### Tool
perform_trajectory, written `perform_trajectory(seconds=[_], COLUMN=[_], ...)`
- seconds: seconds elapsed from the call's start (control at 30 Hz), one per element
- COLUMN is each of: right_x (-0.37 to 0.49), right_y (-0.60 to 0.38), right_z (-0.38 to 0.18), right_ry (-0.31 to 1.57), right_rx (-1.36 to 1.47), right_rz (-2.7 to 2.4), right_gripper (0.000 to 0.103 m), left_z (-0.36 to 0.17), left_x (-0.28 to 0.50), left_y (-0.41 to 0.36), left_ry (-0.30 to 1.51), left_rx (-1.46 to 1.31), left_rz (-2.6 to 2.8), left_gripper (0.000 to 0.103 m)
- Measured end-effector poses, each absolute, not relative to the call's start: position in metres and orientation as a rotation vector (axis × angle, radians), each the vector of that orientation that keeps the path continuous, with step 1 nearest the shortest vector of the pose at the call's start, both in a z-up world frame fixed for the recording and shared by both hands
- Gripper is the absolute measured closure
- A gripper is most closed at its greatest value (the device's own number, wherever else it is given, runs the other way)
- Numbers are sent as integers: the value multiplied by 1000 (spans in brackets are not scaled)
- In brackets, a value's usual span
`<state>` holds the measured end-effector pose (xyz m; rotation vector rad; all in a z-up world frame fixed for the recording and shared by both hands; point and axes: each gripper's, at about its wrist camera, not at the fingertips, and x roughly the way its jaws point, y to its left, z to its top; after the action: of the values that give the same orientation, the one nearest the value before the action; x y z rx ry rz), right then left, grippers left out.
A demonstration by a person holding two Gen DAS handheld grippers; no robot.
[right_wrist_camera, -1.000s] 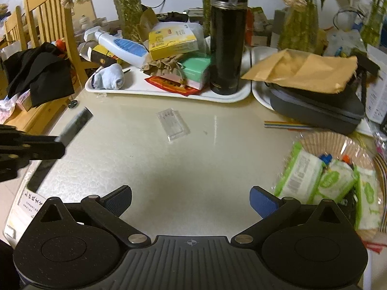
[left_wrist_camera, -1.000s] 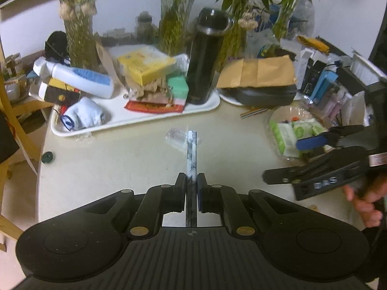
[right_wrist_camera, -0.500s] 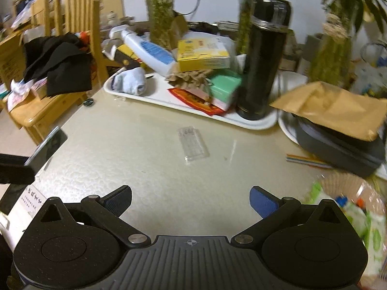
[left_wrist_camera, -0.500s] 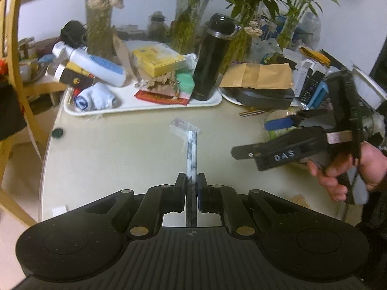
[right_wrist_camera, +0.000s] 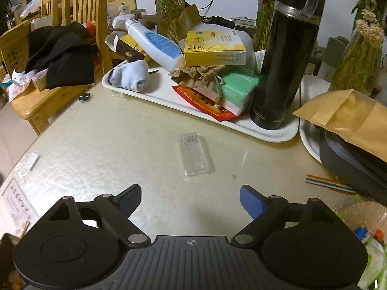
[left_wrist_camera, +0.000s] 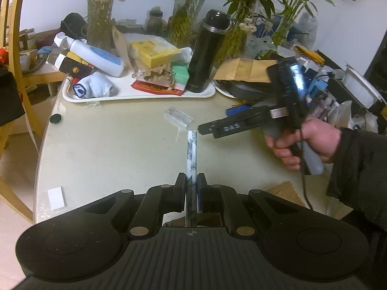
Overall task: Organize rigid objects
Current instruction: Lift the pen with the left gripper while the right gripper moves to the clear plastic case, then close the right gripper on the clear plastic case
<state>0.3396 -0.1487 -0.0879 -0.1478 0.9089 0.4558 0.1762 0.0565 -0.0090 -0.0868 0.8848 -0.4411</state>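
My left gripper [left_wrist_camera: 191,181] is shut on a thin flat marbled slab [left_wrist_camera: 191,154], held edge-on above the table and pointing forward. A clear plastic case [left_wrist_camera: 179,118] lies flat on the table just beyond the slab's tip; it also shows in the right wrist view [right_wrist_camera: 194,153]. My right gripper [right_wrist_camera: 189,197] is open and empty, a short way before the case. In the left wrist view the right gripper [left_wrist_camera: 212,126] reaches in from the right, held by a hand. A white tray [right_wrist_camera: 278,134] holds a black flask [right_wrist_camera: 285,55] and boxes.
The tray also carries a yellow box [right_wrist_camera: 214,48], a green box [right_wrist_camera: 238,88], a white bottle [right_wrist_camera: 154,44] and a rolled sock [right_wrist_camera: 131,75]. A brown envelope on a dark case [right_wrist_camera: 348,113] lies right. Wooden chairs [right_wrist_camera: 79,7] stand left. A white card [left_wrist_camera: 56,197] lies near the table edge.
The right gripper has moved forward and left, closer to the clear case, still open. The left gripper has drawn back and turned left, still shut on the slab.
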Motion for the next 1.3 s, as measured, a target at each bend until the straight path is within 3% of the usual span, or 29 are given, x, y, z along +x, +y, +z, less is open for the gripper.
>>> perform_trajectory(seconds=[0.37, 0.73, 0.87, 1.3], right_x=[378, 404, 406, 390], right_y=[-138, -125, -118, -114], right_z=[-121, -139, -137, -121], right_ry=[925, 917, 940, 1056], right_rx=[-133, -153, -174, -233], right_rz=[465, 438, 453, 478], right_gripper=[43, 55, 67, 68], left_z=[-4, -8, -9, -5], left_x=[171, 171, 171, 162], left_y=[65, 71, 71, 63], left_ry=[883, 900, 903, 903], left_rx=[-91, -100, -99, -73], left_rz=[-444, -441, -440, -440], left_gripper=[93, 93, 93, 93])
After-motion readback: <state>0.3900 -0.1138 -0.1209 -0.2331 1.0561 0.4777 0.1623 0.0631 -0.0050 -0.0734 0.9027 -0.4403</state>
